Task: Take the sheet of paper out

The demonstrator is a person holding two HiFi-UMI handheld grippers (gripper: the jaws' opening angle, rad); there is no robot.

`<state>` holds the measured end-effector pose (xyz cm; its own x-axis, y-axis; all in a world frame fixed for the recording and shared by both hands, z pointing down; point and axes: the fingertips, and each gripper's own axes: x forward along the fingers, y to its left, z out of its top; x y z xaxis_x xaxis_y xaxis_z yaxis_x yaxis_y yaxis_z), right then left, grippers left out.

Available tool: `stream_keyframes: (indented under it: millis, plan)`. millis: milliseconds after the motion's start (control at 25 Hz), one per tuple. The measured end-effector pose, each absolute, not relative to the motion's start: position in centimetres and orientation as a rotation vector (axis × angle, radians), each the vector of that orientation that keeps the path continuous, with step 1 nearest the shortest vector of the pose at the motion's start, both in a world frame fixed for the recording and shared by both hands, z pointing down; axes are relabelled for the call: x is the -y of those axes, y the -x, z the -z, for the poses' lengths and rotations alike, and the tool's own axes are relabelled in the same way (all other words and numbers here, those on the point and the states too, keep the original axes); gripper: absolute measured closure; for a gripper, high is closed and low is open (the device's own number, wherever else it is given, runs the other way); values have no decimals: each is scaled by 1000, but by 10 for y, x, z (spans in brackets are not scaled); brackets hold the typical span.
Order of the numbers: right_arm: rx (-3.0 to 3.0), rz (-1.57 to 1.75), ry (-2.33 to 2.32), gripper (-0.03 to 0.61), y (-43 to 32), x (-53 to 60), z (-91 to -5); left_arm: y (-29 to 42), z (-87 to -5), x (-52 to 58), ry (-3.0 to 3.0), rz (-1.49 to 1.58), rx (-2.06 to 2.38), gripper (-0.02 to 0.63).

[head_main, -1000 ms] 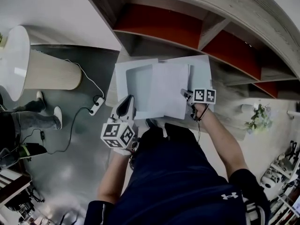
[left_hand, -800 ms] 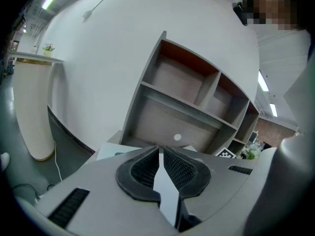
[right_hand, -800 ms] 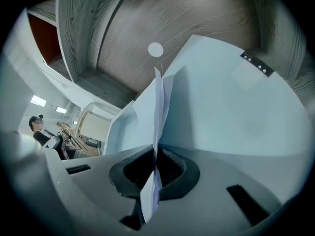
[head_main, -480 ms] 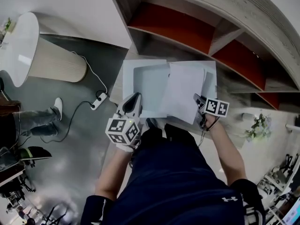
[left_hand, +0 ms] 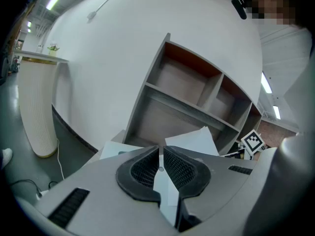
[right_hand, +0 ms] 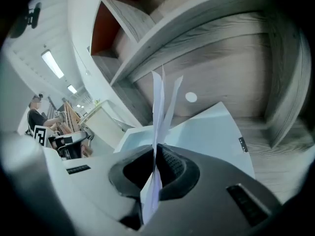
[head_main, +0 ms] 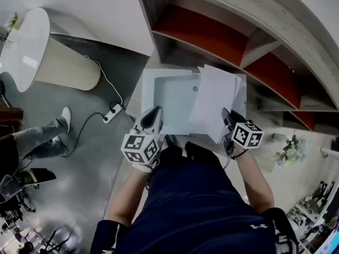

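Note:
A pale blue document case (head_main: 172, 102) lies open on the bench in front of the shelf. My right gripper (head_main: 225, 112) is shut on the lower corner of a few white sheets of paper (head_main: 212, 97) and holds them tilted up above the case's right half. In the right gripper view the paper (right_hand: 158, 107) stands edge-on between the jaws of that gripper (right_hand: 156, 151), with the case (right_hand: 206, 127) below. My left gripper (head_main: 154, 111) is at the case's near left edge, jaws together on that edge. The left gripper view shows this gripper (left_hand: 161, 149) and the lifted paper (left_hand: 194, 139) beyond.
A curved wooden shelf unit with red back panels (head_main: 212, 30) rises right behind the case. A round white table on a ribbed base (head_main: 63, 67) stands at left, with a power strip and cable (head_main: 110, 114) on the floor. A person's legs (head_main: 37, 136) are at far left.
My right gripper has risen with the paper, lifting the sheets off the case and rolling them more upright. The left gripper has stayed at the case's edge.

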<state>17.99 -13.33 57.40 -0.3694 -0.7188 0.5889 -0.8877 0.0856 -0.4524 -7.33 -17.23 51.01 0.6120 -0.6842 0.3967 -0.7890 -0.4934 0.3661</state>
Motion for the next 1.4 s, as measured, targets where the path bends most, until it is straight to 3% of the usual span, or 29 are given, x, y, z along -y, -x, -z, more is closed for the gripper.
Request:
stream_keyframes:
  millis: [1400]
  plan:
    - [2660, -609, -1186, 563, -29, 154, -426, 111, -454, 169, -2341, -133, 1303, 572]
